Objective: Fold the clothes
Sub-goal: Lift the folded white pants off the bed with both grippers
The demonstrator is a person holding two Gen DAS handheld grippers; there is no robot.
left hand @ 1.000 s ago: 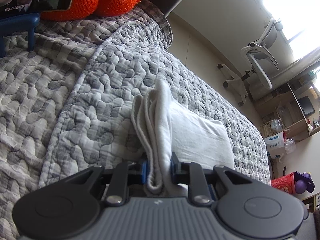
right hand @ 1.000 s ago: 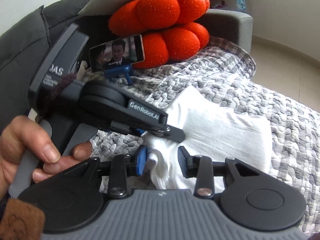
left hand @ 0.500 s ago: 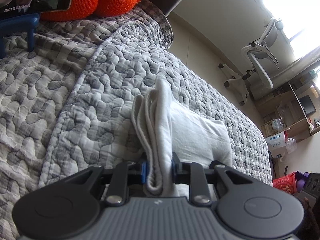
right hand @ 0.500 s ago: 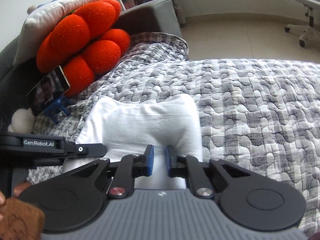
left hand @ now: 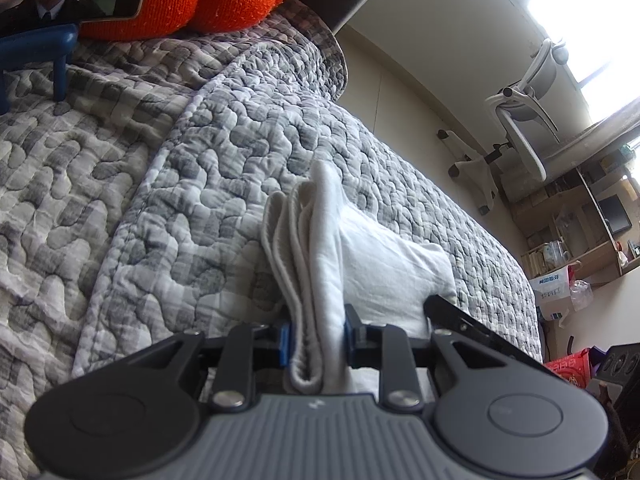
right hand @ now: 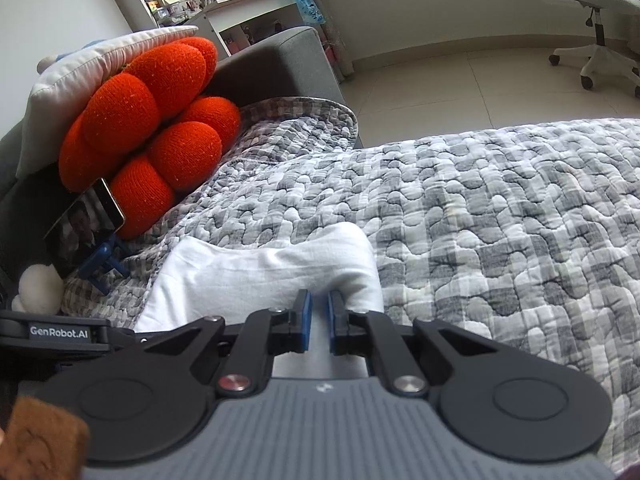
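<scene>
A white folded garment [left hand: 384, 264] lies on the grey quilted bed cover [left hand: 160, 200]. My left gripper [left hand: 316, 334] is shut on the garment's stacked layered edge, which stands up between the fingers. In the right wrist view the same garment [right hand: 260, 276] lies flat, and my right gripper [right hand: 318, 312] is shut on its near edge at the right end. The left gripper's body [right hand: 60, 332] shows at the left of that view, and the right gripper's finger [left hand: 472, 320] shows beside the garment in the left wrist view.
An orange knitted cushion [right hand: 160, 128] and a white pillow [right hand: 80, 72] lean on the grey sofa arm [right hand: 280, 60]. A phone on a blue stand [right hand: 86, 236] plays video. A white office chair [right hand: 592, 8] stands on the tiled floor; shelves [left hand: 580, 232] stand beyond the bed.
My right gripper swung from beside the left gripper to the garment's other end and shut on its near edge. The left gripper stayed shut on the layered edge.
</scene>
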